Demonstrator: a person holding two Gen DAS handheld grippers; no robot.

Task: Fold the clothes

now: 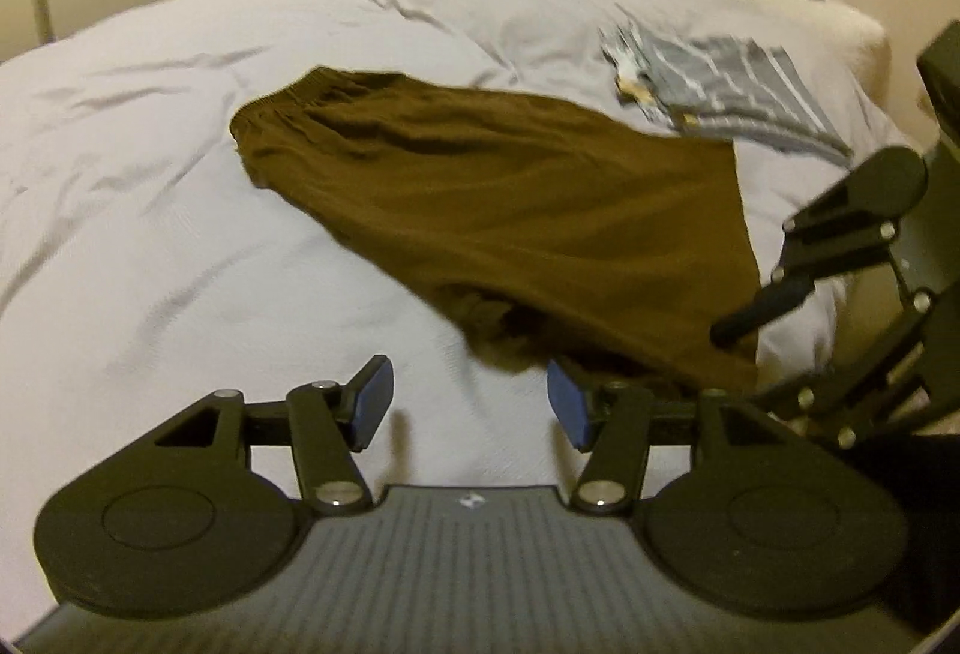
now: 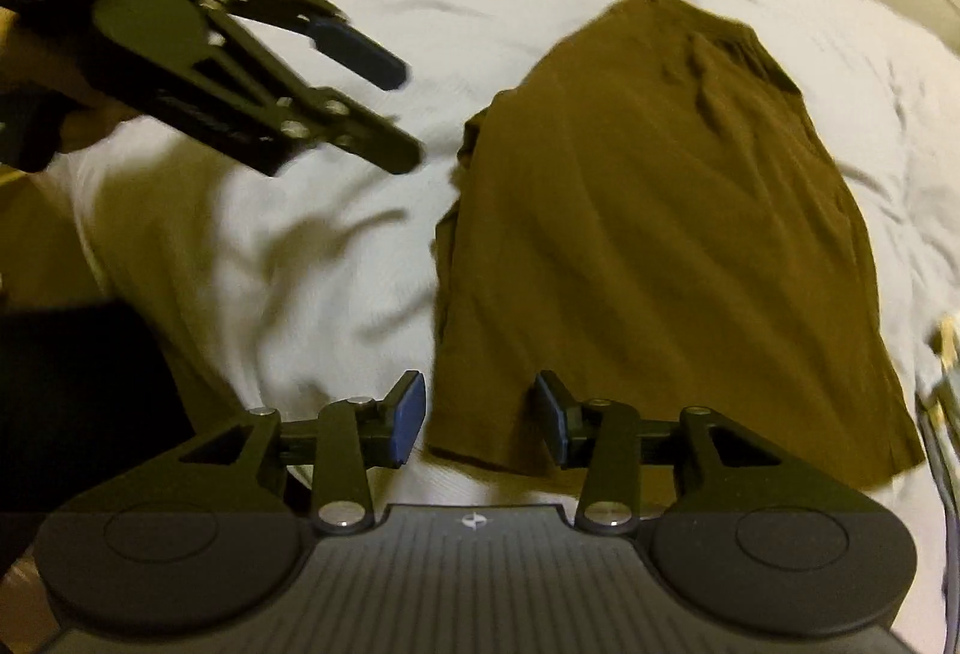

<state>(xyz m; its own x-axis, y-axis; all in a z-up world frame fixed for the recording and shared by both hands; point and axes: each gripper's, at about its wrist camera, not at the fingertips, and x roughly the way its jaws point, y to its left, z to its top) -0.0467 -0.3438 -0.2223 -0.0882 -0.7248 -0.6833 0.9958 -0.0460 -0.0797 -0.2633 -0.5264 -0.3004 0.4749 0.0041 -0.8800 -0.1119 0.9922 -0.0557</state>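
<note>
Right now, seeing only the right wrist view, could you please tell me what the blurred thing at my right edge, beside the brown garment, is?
Observer: A folded grey striped garment, lying on the white bedcover just beyond the brown shorts.
Operator: Thank you. Is the left hand-held gripper holding anything?
Observer: No. The left hand-held gripper is open, with bare bedcover between its pads and the shorts' bunched hem close to one pad.
</note>
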